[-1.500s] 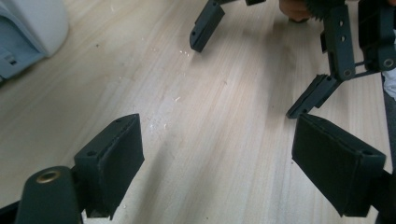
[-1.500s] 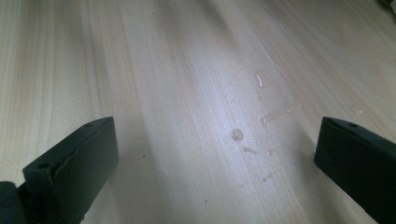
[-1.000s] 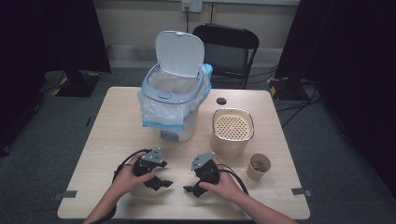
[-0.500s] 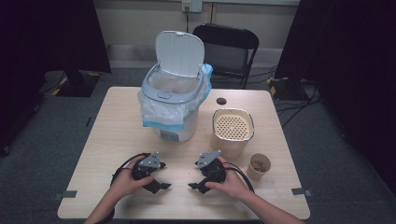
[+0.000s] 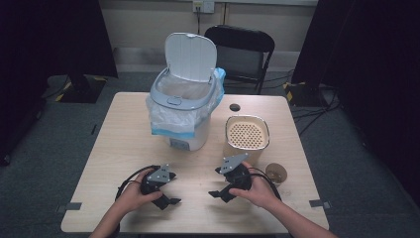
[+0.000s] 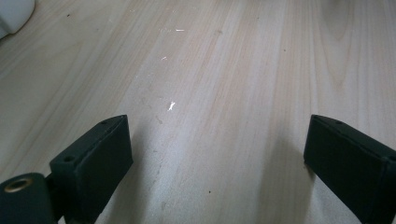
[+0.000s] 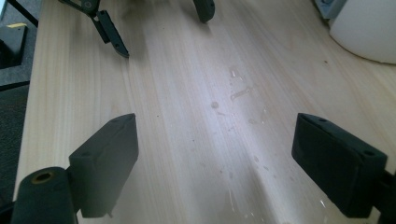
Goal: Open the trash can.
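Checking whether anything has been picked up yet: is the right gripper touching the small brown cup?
Apart. In the high view, bare table shows between the right gripper and the small brown cup; its open jaws point away from the cup.

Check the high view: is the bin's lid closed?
No. The white lid stands raised at the back of the bin, so the plastic liner and the opening show.

A black folding chair (image 5: 241, 52) stands behind the wooden table (image 5: 124, 129). A wall outlet (image 5: 203, 6) sits above it, and cables (image 5: 312, 106) trail over the grey carpet (image 5: 44, 144) at right.
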Tool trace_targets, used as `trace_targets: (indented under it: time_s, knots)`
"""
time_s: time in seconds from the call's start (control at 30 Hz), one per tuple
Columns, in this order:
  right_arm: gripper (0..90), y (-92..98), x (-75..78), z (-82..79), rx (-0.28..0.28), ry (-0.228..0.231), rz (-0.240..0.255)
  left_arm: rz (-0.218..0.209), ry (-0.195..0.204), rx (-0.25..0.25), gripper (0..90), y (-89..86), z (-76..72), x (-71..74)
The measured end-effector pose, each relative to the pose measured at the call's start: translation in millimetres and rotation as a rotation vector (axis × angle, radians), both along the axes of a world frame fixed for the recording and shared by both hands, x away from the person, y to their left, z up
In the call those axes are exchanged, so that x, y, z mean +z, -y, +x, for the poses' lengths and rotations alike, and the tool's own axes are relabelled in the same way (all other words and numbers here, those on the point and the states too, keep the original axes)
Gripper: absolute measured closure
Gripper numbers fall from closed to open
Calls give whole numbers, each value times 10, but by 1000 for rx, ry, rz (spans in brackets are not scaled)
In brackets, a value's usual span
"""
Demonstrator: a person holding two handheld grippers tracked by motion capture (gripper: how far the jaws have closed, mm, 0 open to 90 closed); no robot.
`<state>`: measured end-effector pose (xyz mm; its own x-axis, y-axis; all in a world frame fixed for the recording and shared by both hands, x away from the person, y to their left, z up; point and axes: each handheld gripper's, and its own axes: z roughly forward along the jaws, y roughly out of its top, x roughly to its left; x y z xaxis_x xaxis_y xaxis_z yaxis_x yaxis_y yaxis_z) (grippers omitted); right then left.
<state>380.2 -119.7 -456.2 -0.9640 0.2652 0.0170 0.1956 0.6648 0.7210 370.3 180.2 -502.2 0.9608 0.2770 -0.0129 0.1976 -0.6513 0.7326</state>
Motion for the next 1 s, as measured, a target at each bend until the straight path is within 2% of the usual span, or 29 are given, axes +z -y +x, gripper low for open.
trace_targets:
  time_s: [0.13,0.27,0.67,1.0]
  knots:
    - [142,98,93,-1,-18,-1,9,17,-4,-15,23,19,-3,-4]
    - [142,196,180,-5,-27,-1,14,19,-3,-14,18,19,-4,-3]
    - [142,398,384,-31,-8,16,-20,19,-3,-14,17,19,-4,-2]
    - [142,552,524,-57,-24,26,-36,23,-5,-23,3,24,-5,-2]
